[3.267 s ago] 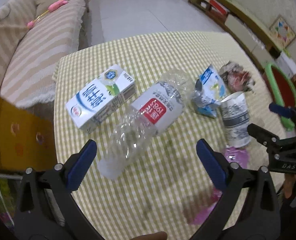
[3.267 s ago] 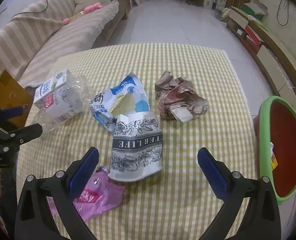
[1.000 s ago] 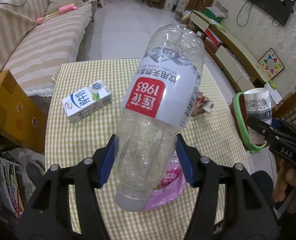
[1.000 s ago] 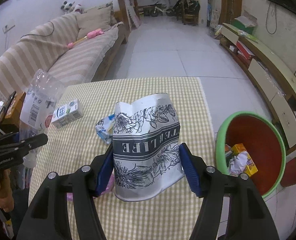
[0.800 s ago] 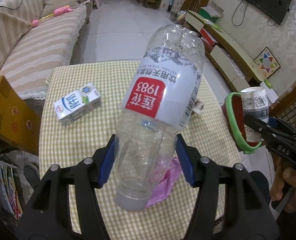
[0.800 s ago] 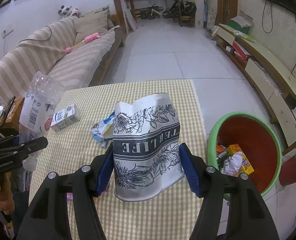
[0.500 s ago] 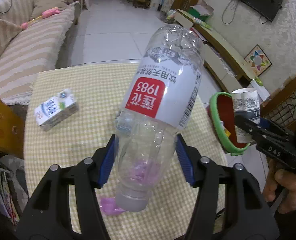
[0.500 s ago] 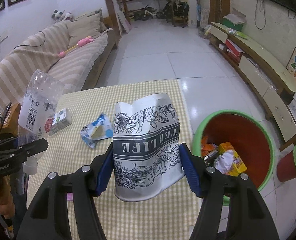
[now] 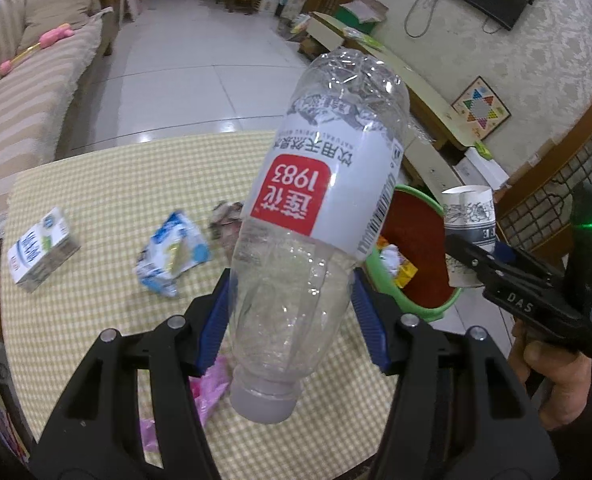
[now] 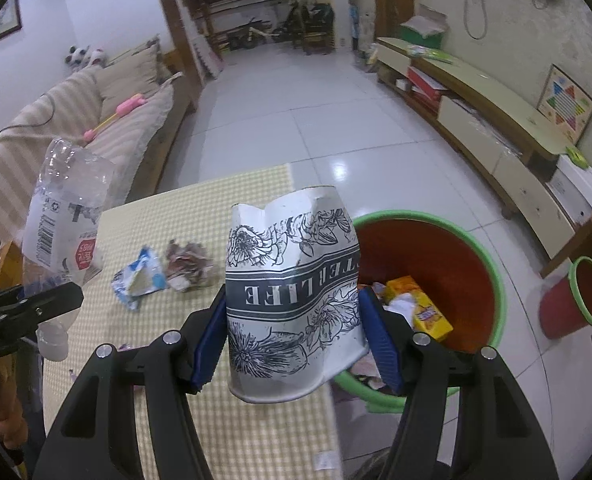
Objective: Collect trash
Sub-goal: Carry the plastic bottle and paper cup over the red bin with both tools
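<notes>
Bottle: empty clear plastic, probably light, springy and slippery; held low on its body, cap down, above the worktop.
Cup: crumpled paper, likely soft; gripped mid-wall.
Left gripper: fingers clamped on bottle.
Right gripper: fingers clamped on cup.
Bin: at 3 o'clock of cup.

Both tools apparently clamped, raised.
</notes>
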Tool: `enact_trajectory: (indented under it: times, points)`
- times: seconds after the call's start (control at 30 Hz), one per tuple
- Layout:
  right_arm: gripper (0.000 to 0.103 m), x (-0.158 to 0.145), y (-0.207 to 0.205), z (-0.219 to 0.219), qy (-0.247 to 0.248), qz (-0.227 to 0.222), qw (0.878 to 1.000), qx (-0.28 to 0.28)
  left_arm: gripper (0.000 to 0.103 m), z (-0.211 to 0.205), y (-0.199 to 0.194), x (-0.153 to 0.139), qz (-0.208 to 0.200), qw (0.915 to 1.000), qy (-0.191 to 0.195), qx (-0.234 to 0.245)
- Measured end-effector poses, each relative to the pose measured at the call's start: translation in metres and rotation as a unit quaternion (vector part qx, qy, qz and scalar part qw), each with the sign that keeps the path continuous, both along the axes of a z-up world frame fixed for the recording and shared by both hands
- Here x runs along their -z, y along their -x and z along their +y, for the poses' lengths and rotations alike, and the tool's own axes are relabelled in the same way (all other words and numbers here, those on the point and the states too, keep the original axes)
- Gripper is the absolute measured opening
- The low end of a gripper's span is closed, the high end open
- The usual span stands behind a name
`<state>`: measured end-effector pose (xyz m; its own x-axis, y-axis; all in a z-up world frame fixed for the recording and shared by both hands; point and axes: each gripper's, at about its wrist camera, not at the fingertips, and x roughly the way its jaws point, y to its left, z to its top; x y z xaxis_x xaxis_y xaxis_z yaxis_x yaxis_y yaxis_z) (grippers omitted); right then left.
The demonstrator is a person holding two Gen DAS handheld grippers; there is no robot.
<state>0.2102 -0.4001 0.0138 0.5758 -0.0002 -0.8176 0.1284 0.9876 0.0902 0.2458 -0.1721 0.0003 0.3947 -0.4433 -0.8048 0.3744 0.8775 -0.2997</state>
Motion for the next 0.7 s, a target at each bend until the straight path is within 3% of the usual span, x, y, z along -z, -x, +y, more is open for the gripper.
enact_trajectory:
  times: [0.7]
  points:
    - [0.061, 0.014, 0.008, -0.11, -0.012, 0.009, 0.996, 0.089, 0.056, -0.123, -0.024, 0.012, 0.035, 0.995, 0.022, 0.091]
